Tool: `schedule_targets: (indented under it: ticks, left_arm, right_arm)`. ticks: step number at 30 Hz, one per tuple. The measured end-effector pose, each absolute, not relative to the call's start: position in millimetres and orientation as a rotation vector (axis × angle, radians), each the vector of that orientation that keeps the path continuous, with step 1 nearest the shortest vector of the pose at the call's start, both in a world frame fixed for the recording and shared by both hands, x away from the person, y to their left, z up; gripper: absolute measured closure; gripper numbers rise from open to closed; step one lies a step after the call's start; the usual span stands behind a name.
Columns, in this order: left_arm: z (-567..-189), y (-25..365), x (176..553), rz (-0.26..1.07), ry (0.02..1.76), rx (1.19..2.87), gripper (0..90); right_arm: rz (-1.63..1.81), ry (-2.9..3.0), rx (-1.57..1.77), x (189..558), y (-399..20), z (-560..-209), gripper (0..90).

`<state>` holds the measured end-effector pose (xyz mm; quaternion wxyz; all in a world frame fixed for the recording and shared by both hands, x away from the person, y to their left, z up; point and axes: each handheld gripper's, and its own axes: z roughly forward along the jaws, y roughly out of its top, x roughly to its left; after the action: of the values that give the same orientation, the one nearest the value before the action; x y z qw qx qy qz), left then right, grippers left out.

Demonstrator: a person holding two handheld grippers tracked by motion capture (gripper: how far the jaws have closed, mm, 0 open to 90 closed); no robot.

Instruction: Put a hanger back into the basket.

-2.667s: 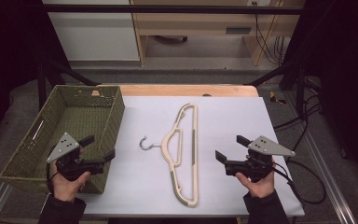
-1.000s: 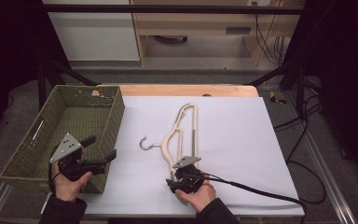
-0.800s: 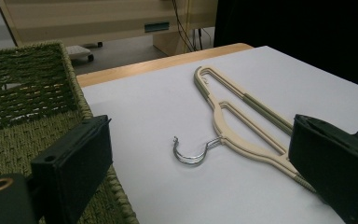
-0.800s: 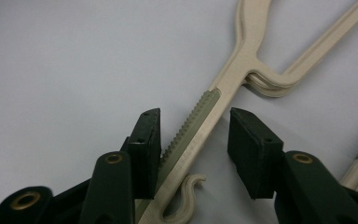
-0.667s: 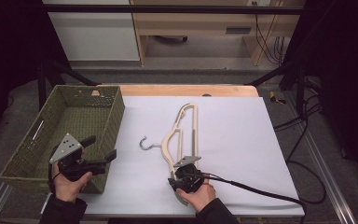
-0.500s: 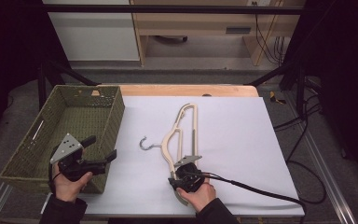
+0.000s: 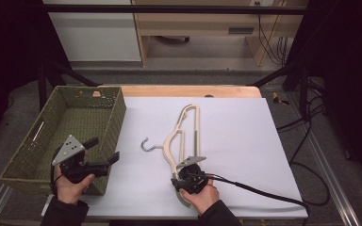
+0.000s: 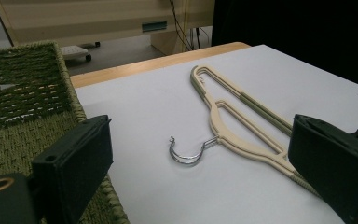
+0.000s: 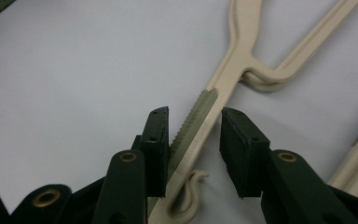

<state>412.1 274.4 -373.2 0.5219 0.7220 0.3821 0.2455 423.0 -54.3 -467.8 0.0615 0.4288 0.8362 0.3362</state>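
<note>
One cream plastic clothes hanger lies flat on the white table top, its metal hook pointing toward the woven green basket at the table's left edge; what the basket holds cannot be made out from the high view, beyond its woven floor and a small tag on the far wall. The right gripper sits at the hanger's near end; its jaws have just been closing, and they straddle the ribbed green shoulder strip, the left pad touching the arm, the right pad apart from it; no grip yet. The left gripper, beside the basket's near corner, stands wide open with nothing between its jaws.
</note>
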Motion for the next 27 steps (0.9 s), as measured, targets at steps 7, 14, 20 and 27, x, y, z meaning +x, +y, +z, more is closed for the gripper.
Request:
schedule_targets:
  ticks: [7,14,20,27]
  left_arm:
    - [-373.3,274.5,412.2,0.588,0.914,1.73,6.4]
    - [-373.8,273.7,412.4,0.586,0.912,1.735,6.4]
    - [-374.5,272.7,412.6,0.585,0.915,1.731,6.4]
    - [-375.5,272.7,413.4,0.583,0.914,1.742,6.4]
  right_arm:
    - [1.018,2.535,1.309,424.1,-57.3,-465.8,66.0]
    - [1.037,2.541,1.355,427.1,-64.9,-463.6,70.9]
    - [1.023,2.536,1.389,428.6,-71.3,-462.0,73.3]
    - [1.003,2.531,1.423,431.4,-79.3,-459.9,76.8]
